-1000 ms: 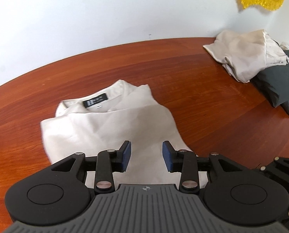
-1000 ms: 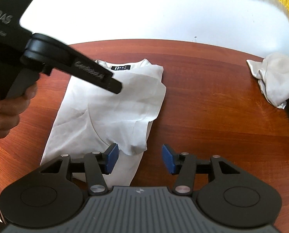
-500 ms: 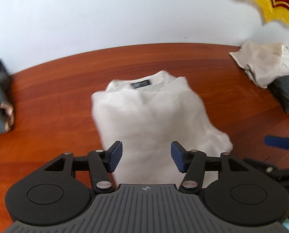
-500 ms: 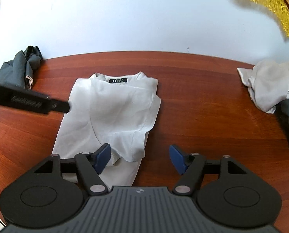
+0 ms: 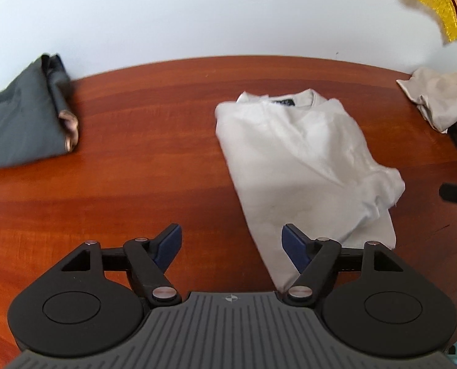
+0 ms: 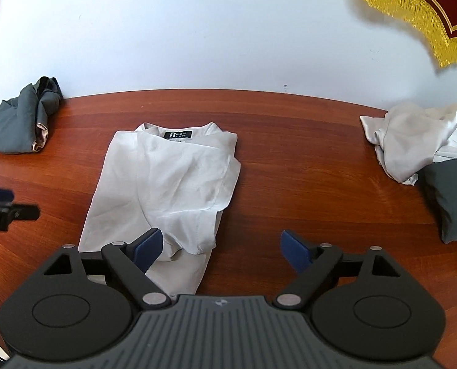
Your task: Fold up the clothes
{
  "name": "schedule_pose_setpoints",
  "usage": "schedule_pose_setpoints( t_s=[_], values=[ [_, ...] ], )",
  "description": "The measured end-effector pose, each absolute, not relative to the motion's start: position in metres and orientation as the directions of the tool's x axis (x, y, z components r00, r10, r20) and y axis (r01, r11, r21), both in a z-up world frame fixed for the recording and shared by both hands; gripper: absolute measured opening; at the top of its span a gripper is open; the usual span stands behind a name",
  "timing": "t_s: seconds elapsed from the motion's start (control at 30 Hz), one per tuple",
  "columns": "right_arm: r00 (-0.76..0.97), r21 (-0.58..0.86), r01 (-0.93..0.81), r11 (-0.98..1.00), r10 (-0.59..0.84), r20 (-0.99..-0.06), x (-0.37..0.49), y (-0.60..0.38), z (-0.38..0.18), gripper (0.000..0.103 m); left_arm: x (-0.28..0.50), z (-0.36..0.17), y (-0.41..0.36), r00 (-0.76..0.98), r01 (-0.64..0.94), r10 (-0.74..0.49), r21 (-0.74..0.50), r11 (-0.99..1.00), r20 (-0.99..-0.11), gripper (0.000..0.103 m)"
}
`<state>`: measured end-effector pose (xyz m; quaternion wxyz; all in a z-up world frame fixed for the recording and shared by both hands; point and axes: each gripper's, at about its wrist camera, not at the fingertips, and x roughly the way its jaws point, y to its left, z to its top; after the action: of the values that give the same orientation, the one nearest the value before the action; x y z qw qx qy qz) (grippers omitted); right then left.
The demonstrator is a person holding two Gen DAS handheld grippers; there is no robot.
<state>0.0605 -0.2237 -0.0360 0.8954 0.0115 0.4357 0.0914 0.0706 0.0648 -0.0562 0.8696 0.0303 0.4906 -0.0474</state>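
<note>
Claws (image 5: 231,247) (image 6: 219,247) hover wide apart above the half-folded shirt (image 6: 167,184).

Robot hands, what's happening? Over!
Left gripper open, empty. Right gripper open, empty. White shirt half-folded on table. Nothing in the way.

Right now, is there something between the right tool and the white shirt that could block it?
Nothing visible blocks it. The right tool is open, and its left finger already hangs over the lower edge of the white shirt. Only bare table lies around. The grey cloth and the cream pile lie far off to the sides.
</note>
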Motion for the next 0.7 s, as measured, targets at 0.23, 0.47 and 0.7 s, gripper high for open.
schedule_pose_setpoints(
  t_s=[0.23,0.47,0.7],
  values=[
    [0.592,0.06,-0.284,0.957,0.224,-0.774,0.058,-0.21,-0.048,0.089,0.049,-0.074,0.056,0.503,0.147,-0.085,-0.012,0.989,-0.86,0.074],
    [0.567,-0.009,-0.463,0.886,0.288,-0.771,0.047,-0.182,-0.064,0.089,0.035,-0.095,0.042,0.471,0.175,-0.051,0.037,0.984,-0.881,0.074],
    [0.537,-0.191,-0.708,0.68,0.343,-0.771,0.025,-0.131,-0.088,0.089,0.027,-0.1,0.046,0.471,0.119,-0.014,0.048,0.992,-0.882,0.074]
  ],
)
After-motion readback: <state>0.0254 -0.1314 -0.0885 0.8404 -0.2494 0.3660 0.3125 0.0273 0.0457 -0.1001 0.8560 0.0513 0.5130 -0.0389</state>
